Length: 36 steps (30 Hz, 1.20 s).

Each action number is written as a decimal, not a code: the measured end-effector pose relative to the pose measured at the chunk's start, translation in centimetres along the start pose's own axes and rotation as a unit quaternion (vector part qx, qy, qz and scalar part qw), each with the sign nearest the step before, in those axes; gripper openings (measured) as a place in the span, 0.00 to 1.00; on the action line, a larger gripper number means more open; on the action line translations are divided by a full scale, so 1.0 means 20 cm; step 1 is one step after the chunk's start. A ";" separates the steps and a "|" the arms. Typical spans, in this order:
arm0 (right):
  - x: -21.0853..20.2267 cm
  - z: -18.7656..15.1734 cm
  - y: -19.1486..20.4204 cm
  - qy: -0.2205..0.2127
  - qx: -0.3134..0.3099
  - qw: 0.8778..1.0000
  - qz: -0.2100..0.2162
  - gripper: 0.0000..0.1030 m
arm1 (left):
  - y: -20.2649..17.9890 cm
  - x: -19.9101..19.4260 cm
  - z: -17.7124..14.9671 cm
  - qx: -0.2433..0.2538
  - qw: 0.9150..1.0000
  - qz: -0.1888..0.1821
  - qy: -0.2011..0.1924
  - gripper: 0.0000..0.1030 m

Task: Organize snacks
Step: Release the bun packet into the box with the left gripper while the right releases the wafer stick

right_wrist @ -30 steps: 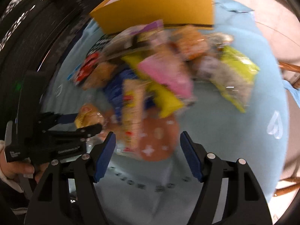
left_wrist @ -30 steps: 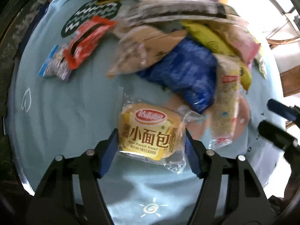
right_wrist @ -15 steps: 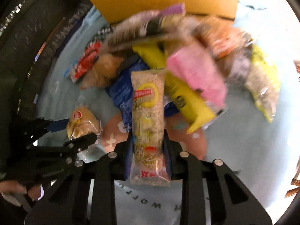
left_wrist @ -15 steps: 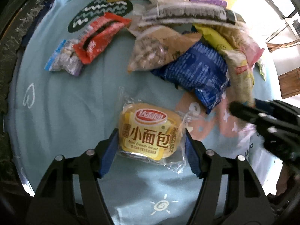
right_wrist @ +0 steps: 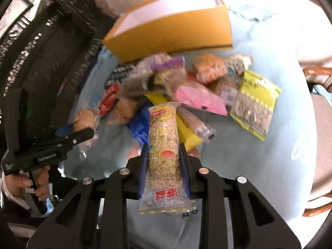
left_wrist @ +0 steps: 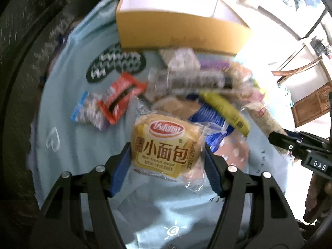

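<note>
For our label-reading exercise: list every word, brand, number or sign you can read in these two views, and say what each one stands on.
"小面包" and "Mini French Bread": bread packet in the left gripper.
"20251225P1E", roughly: same packet's right edge.
Red oval logo on the packet: too blurred.
"DAS": right gripper body, left wrist view.
"GenRobot.AI", faint: left gripper body, right wrist view.
Rice bar in the right gripper: Chinese print, unreadable.
Pile wrappers, tablecloth lettering: blurred.

- One yellow cardboard box (right_wrist: pixel 172 29).
- Two claws: the left claw (left_wrist: pixel 167 160), the right claw (right_wrist: pixel 164 161).
- One small bread pack (left_wrist: pixel 166 145).
- One long rice-cracker pack (right_wrist: pixel 164 143).
- One pink packet (right_wrist: pixel 199 99).
- One blue packet (right_wrist: pixel 139 126).
</note>
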State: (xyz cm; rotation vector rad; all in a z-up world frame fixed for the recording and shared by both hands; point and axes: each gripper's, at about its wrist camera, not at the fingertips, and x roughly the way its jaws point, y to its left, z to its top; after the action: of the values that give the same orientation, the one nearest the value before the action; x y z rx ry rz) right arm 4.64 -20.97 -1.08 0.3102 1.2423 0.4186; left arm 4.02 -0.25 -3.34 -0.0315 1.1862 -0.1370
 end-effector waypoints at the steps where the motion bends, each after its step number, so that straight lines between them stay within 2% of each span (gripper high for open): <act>1: -0.04 0.01 0.00 -0.005 -0.003 1.000 0.006 0.28 | -0.01 -0.02 0.04 0.004 1.000 -0.001 -0.008 0.65; 7: -0.20 0.24 0.03 -0.056 -0.011 0.998 0.030 0.28 | -0.07 -0.16 0.28 0.014 0.999 -0.021 -0.046 0.65; 11: -0.24 0.52 0.02 -0.106 -0.023 0.994 0.021 0.28 | -0.11 -0.18 0.57 0.023 0.996 -0.016 -0.085 0.65; 15: -0.21 0.85 0.00 -0.144 -0.022 0.989 0.011 0.28 | -0.10 -0.13 0.92 0.008 0.994 -0.025 -0.106 0.65; 19: -0.09 1.09 -0.04 -0.155 -0.012 0.988 -0.009 0.28 | -0.10 0.01 1.23 0.012 0.995 -0.008 -0.102 0.65; 21: -0.03 1.19 -0.07 -0.155 -0.007 0.988 -0.014 0.28 | -0.10 0.08 1.32 0.012 0.995 -0.004 -0.095 0.65; 27: 0.18 1.35 -0.16 -0.142 0.010 0.989 -0.039 0.28 | -0.07 0.32 1.44 -0.006 0.998 -0.001 -0.059 0.65; 28: 0.22 1.37 -0.18 -0.139 0.013 0.989 -0.042 0.30 | -0.06 0.35 1.44 -0.013 0.998 -0.003 -0.055 0.67; 30: 0.28 1.39 -0.19 -0.128 0.012 0.989 -0.069 0.33 | -0.04 0.42 1.45 -0.025 0.999 0.002 -0.046 0.79; 31: 0.30 1.39 -0.20 -0.126 0.014 0.988 -0.089 0.40 | -0.04 0.44 1.45 -0.030 0.999 0.017 -0.041 0.89; 32: 0.30 1.38 -0.20 -0.128 0.017 0.986 -0.109 0.53 | -0.04 0.45 1.44 -0.032 0.998 0.038 -0.039 0.91; 34: 0.24 1.33 -0.21 -0.148 0.018 0.983 -0.108 0.59 | -0.03 0.42 1.42 -0.023 0.998 0.049 -0.045 0.91; 36: 0.19 1.28 -0.21 -0.155 0.012 0.982 -0.103 0.61 | -0.02 0.37 1.38 -0.015 0.997 0.051 -0.053 0.92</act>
State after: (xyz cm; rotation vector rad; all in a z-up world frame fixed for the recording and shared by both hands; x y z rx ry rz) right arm 30.68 -22.98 1.53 0.2528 0.9630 0.1685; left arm 32.30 -2.87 0.17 -0.0055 1.0816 -0.0275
